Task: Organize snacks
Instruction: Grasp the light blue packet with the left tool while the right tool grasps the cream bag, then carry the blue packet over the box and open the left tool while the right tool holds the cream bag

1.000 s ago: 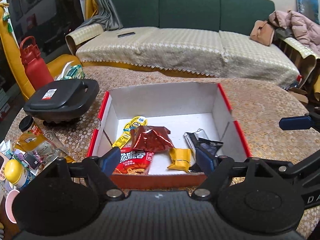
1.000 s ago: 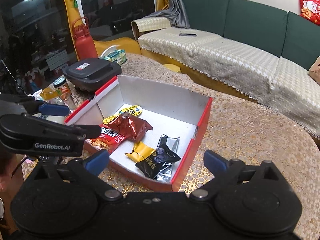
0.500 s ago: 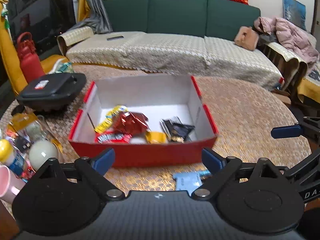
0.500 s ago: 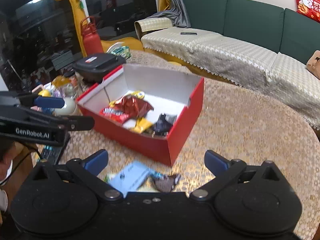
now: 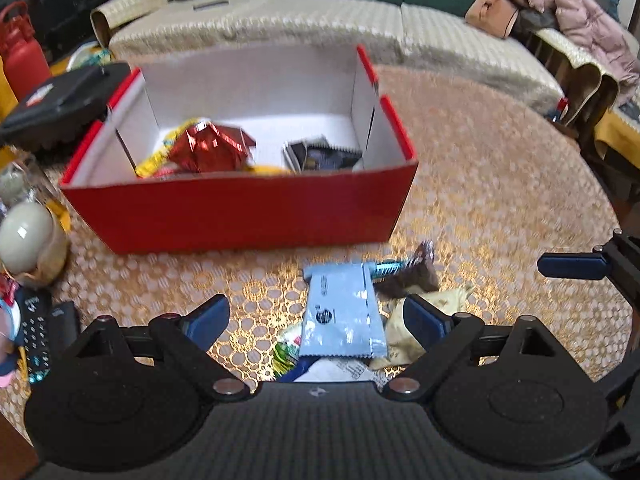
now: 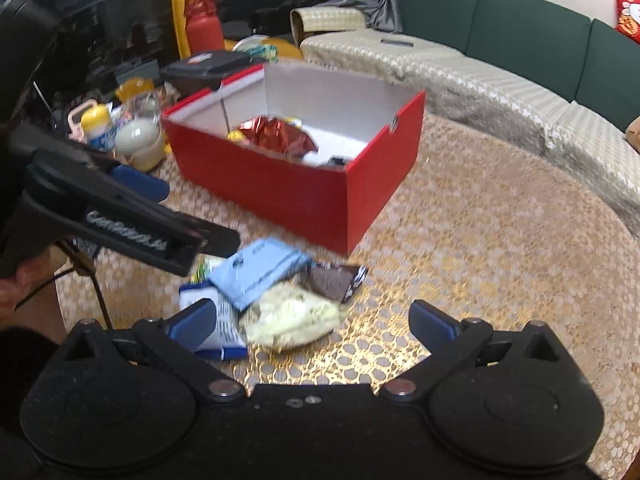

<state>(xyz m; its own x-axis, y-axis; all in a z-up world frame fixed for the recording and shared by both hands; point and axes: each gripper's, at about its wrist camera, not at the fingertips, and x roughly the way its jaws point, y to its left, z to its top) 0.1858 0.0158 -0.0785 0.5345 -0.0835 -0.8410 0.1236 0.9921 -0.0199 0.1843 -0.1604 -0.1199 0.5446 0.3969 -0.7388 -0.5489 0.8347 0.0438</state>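
Clutter crowds the left edge of the table (image 5: 500, 184): a black case (image 5: 60, 104), a red bottle (image 6: 204, 30), a pale round jar (image 5: 24, 236), a yellow-capped bottle (image 6: 96, 124) and a remote control (image 5: 34, 336). Beyond the table runs a green sofa (image 6: 520, 28) with a woven cover, and a pink jacket (image 5: 576, 20) lies at its right end. A red box (image 5: 240, 212) with a white inside stands in the middle of the table, holding a shiny red packet (image 5: 208, 148), a yellow wrapper and a dark packet (image 5: 320, 156).

Both tools point steeply down at the table's near side. The left gripper (image 5: 316, 316) has just been opening and its jaws stand wide. The right gripper (image 6: 312, 320) is also spread wide, gripping nothing.

Loose snacks lie in a small heap in front of the box, apart from it. A light blue packet (image 5: 340, 312) sits between the left gripper's fingers without touching either pad, with a brown packet (image 5: 412, 276) just beyond and a green packet (image 5: 288, 348) partly under it. In the right view a pale yellow bag (image 6: 292, 316) lies between the fingers, a white and blue packet (image 6: 224, 328) touching the left one.
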